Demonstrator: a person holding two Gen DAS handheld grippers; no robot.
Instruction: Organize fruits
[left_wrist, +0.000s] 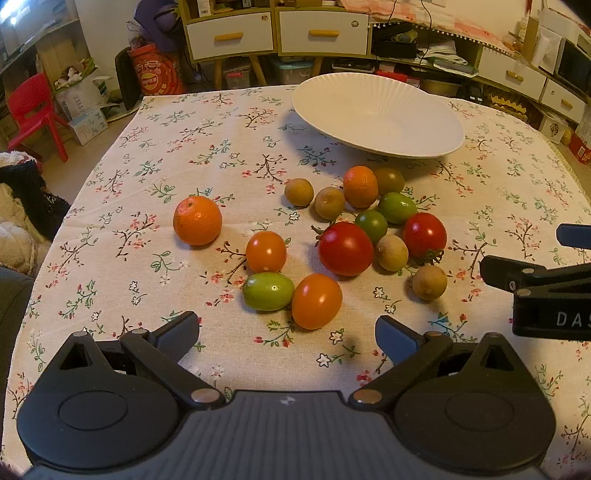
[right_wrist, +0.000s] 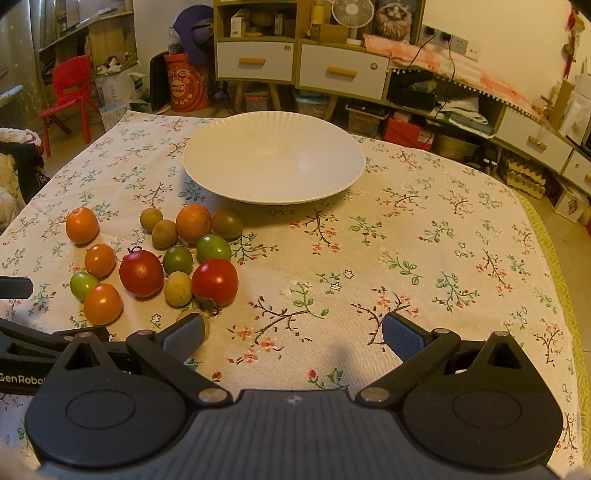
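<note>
White and ribbed, the plate (right_wrist: 273, 162) sits bare at the far side of the floral tabletop (right_wrist: 424, 258), so sorting looks not yet begun. Fruits lie loose in front of it: two oranges, red tomatoes (left_wrist: 345, 248), orange tomatoes (left_wrist: 316, 301), green ones and small brown longans. The left claw (left_wrist: 288, 338) hovers released, jaws spread, just short of the nearest orange tomato. The right claw (right_wrist: 293, 338) is also released, over bare cloth beside the pile. Next, likely: lower the left claw around that tomato, close gently, carry it to the plate.

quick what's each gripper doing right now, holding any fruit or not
Left gripper: open, holding nothing, just short of the fruit.
Right gripper: open, holding nothing, over bare tablecloth.
</note>
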